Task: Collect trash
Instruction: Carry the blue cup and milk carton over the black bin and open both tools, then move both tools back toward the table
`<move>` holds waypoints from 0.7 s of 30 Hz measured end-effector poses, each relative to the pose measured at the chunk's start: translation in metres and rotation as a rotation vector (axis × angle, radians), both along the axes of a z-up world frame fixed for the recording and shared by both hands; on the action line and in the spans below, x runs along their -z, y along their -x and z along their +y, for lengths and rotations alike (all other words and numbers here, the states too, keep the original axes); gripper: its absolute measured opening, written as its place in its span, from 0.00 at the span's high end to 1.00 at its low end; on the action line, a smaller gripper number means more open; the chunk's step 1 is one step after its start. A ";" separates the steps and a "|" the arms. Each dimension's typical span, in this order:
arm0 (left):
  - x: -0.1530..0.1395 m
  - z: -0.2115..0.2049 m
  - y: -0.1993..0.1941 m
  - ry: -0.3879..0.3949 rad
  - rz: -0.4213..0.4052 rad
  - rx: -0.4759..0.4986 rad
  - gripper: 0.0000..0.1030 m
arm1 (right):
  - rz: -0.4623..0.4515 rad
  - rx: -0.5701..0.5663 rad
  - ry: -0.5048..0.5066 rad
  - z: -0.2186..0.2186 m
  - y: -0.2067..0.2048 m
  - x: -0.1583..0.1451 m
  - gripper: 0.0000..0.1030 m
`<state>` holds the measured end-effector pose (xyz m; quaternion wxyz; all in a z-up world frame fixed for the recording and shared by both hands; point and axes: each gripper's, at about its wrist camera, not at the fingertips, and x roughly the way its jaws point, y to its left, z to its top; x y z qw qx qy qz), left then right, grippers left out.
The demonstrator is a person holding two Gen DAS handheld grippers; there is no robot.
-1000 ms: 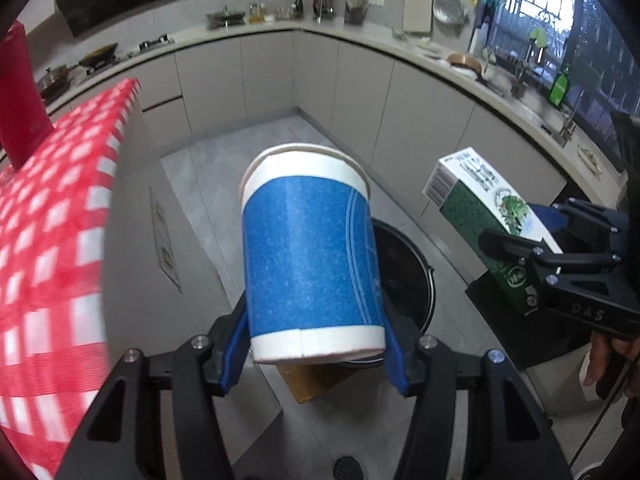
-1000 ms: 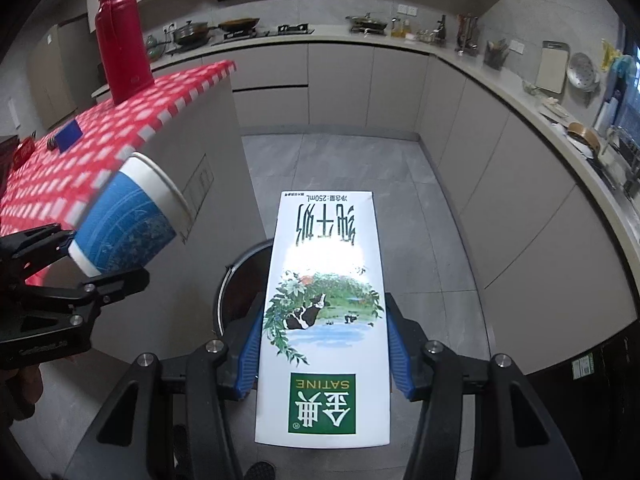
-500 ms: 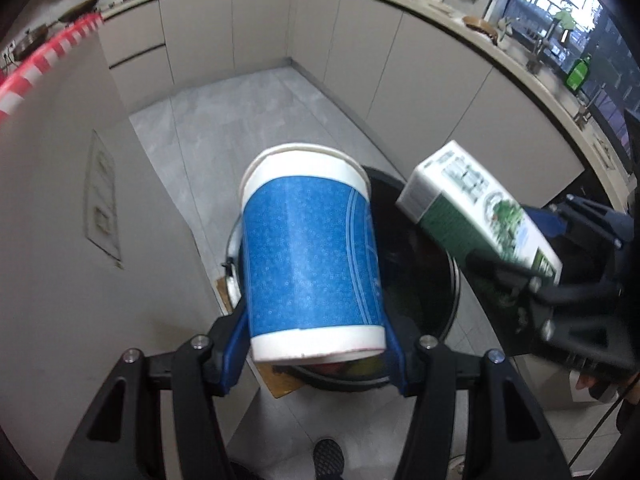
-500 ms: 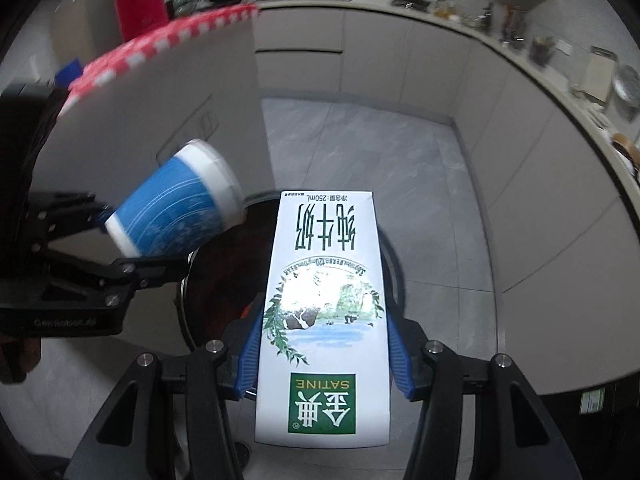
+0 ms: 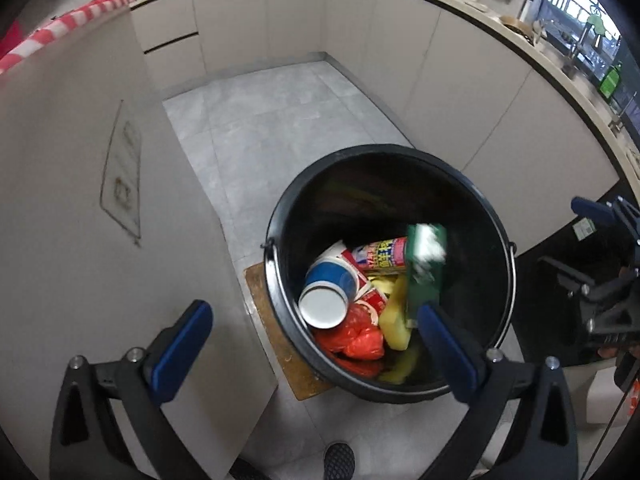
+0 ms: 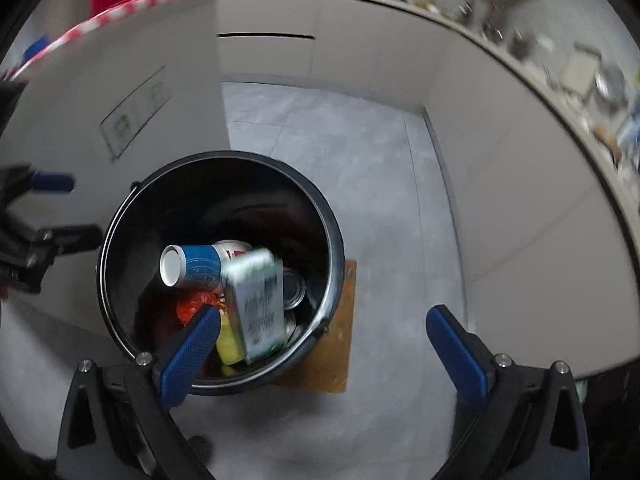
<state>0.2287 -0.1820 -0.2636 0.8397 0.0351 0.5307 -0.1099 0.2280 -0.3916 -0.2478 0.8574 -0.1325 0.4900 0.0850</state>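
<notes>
Grey tiled kitchen floor (image 5: pixel 272 120) is filling both views, with pale cabinet fronts (image 5: pixel 420 64) curving round the back and a red-and-white checked cloth (image 5: pixel 68 32) edging the surface at upper left. Round black plastic trash bucket (image 5: pixel 496 216) is sitting on the floor, partly over a brown square mat (image 5: pixel 264 312), just beside a pale panel (image 5: pixel 72 208). Left claw (image 5: pixel 316 344) is hanging above the bucket's near rim, jaws opening, blue pads spread wide, nothing pressed between them. Blue-and-white paper cup (image 5: pixel 330 288) is lying on its side inside the bucket, white base toward the left camera, resting on red crumpled plastic (image 5: pixel 360 336) and touching a red printed wrapper (image 5: pixel 380 254). Right claw (image 6: pixel 328 344) is also pointing down over the bucket, jaws opening and wide, pads gripping nothing. Green-and-white milk carton (image 6: pixel 258 304) is inside the bucket, motion-blurred, standing roughly on end beside the cup, over a yellow item (image 6: pixel 230 340) and next to a silver can (image 6: pixel 294 290); cannot tell whether the carton is at rest. Both task items are within the bucket, clear of both claws. Each claw is showing at the edge of the other's view: right claw at far right of the left view, left claw at far left of the right view.
</notes>
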 end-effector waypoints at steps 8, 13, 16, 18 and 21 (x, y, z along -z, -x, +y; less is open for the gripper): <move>-0.011 0.006 0.006 -0.010 -0.004 -0.023 0.00 | 0.012 0.140 -0.039 -0.016 0.013 -0.003 0.00; -0.011 0.002 0.010 -0.007 -0.008 -0.010 0.00 | 0.025 0.180 -0.070 -0.017 0.016 -0.001 0.00; -0.015 0.000 0.012 -0.001 -0.019 -0.009 0.00 | 0.028 0.193 -0.078 -0.016 0.019 -0.002 0.00; -0.019 0.001 0.012 0.004 -0.021 -0.006 0.00 | 0.024 0.204 -0.075 -0.017 0.025 -0.008 0.00; -0.033 0.004 0.017 0.013 -0.048 -0.010 0.00 | 0.009 0.231 -0.094 -0.021 0.032 -0.021 0.00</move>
